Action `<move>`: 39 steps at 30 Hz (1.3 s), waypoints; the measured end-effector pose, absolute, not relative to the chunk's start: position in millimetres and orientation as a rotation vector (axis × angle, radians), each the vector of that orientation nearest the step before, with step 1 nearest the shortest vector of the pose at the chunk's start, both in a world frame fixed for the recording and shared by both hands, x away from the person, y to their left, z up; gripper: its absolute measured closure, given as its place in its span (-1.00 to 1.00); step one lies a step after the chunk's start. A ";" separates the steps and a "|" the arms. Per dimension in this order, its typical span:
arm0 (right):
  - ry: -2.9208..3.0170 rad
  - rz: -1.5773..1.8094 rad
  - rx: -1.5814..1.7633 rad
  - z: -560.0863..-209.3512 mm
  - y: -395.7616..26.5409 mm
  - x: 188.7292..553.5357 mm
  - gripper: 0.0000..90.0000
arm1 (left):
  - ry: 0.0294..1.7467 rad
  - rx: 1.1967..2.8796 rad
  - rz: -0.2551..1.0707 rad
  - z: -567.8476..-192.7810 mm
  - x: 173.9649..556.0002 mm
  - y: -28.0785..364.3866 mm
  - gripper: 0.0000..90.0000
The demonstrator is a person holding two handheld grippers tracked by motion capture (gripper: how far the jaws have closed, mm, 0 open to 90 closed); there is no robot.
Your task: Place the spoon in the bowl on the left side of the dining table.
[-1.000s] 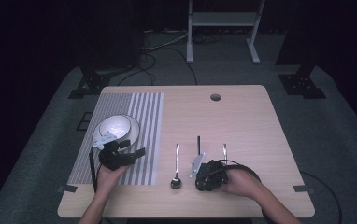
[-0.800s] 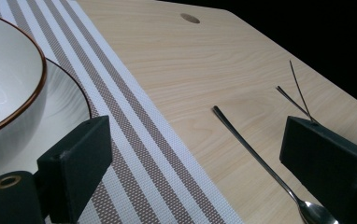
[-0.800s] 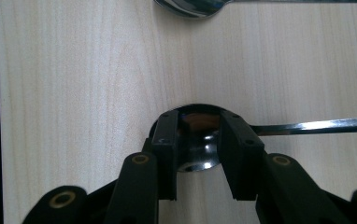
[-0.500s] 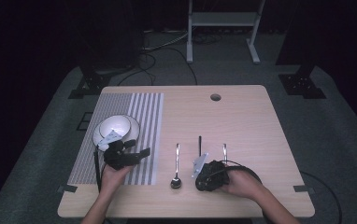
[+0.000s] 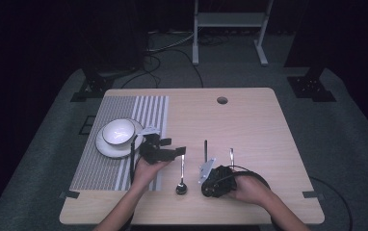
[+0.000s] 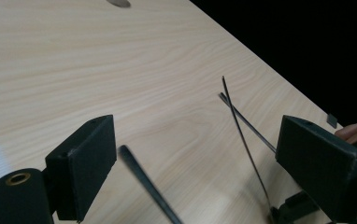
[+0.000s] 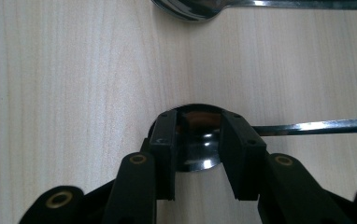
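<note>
Between your right gripper's [image 7: 197, 154] narrowly parted jaws sits a shiny steel spoon bowl [image 7: 196, 140], ungripped; your left gripper [image 5: 165, 153] has swung off the white bowl [image 5: 118, 132], wide open, empty.

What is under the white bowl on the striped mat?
The bowl sits on a white plate, whose rim shows around it. The plate's middle is covered.

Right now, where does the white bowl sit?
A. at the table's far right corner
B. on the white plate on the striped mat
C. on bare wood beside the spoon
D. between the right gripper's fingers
B: in the high view the white bowl rests on the white plate, on the striped mat.
</note>
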State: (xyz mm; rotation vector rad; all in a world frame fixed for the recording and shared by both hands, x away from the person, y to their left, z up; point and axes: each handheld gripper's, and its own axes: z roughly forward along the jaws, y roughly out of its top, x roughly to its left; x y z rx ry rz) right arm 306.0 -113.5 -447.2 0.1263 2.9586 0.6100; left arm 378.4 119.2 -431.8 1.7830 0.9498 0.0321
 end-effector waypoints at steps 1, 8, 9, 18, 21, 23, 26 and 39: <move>2.959 0.610 0.126 -447.2 -113.5 306.0 0.48 | 0.950 1.783 0.032 -431.8 378.4 119.2 -0.74; 2.959 0.615 0.120 -447.3 -113.8 306.2 0.48 | 0.969 1.817 -0.009 -433.7 393.5 92.3 -0.55; 2.958 0.616 0.118 -447.3 -114.1 306.4 0.48 | 0.969 1.817 -0.009 -433.7 393.5 92.3 -0.55; 2.952 0.612 0.112 -447.4 -114.1 305.7 0.48 | 0.968 1.884 -0.093 -441.8 405.7 57.6 -0.32; 2.952 0.615 0.109 -447.4 -114.3 305.9 0.48 | 0.949 1.905 -0.108 -444.1 408.2 50.0 -0.07; 2.952 0.617 0.112 -447.5 -114.5 305.9 0.48 | 0.945 1.905 -0.115 -444.8 409.4 48.0 0.11; 2.951 0.625 0.112 -447.7 -115.1 306.0 0.48 | 0.929 1.904 -0.125 -446.4 411.7 44.1 0.36; 2.934 0.706 0.149 -450.1 -124.6 308.2 0.41 | 0.905 1.876 -0.135 -450.1 410.4 48.3 0.81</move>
